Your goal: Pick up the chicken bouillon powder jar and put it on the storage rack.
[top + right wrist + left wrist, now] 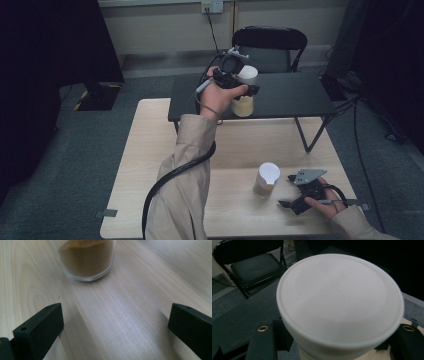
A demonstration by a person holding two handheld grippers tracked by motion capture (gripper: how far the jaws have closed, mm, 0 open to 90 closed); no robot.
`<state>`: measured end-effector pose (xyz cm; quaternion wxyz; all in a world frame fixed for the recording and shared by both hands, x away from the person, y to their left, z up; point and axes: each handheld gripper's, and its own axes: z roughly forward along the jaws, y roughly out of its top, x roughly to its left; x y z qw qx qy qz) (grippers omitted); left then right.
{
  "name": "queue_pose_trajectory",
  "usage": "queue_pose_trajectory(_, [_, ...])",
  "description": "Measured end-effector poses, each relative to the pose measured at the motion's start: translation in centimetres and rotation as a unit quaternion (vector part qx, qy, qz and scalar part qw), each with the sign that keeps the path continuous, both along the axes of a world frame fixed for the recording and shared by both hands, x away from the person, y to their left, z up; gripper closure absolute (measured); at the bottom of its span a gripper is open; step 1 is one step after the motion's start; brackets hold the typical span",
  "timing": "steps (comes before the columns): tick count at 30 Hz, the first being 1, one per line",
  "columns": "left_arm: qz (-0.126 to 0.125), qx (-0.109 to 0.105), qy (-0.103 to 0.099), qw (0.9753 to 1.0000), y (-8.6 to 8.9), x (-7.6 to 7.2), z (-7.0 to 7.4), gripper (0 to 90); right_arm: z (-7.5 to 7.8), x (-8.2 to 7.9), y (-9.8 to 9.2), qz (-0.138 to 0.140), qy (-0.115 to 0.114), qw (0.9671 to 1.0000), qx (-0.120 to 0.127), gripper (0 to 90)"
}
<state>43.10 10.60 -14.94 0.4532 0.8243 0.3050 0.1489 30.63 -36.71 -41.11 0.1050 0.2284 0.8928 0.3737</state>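
Note:
A jar of pale powder with a white lid (244, 95) is at the front of the black side table (295, 95). My left gripper (246, 90) is shut on it just below the lid. In the left gripper view the white lid (339, 300) looms close, with a black jaw on each side of the jar's neck. A second white-lidded jar, holding brown powder (265, 180), stands on the wooden table (150, 165). My right gripper (286, 190) rests just right of it, open. In the right gripper view the brown-powder jar (87, 260) stands ahead of the spread jaws, apart from them.
A black folding chair (270, 47) stands behind the side table. Cables run over the grey floor at the right (365, 165). The wall behind carries a power socket (211, 6). Dark screens close off both sides.

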Motion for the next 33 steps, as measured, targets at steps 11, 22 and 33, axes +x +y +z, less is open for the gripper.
queue_pose_trajectory(11, [0.014,-0.007,0.002,0.9999,0.2,0.3,-0.5,34.7,0.0,0.0,0.0,0.0,0.0,1.0,0.0,0.0])
queue_pose_trajectory(22, [0.016,-0.011,-0.002,0.9998,0.1,0.0,-0.7,33.3,0.0,0.0,0.0,0.0,0.0,1.0,0.0,0.0])
queue_pose_trajectory(33, [0.053,-0.018,0.004,0.9984,-0.1,-1.0,-0.8,11.4,0.0,0.0,0.0,0.0,0.0,1.0,0.0,0.0])
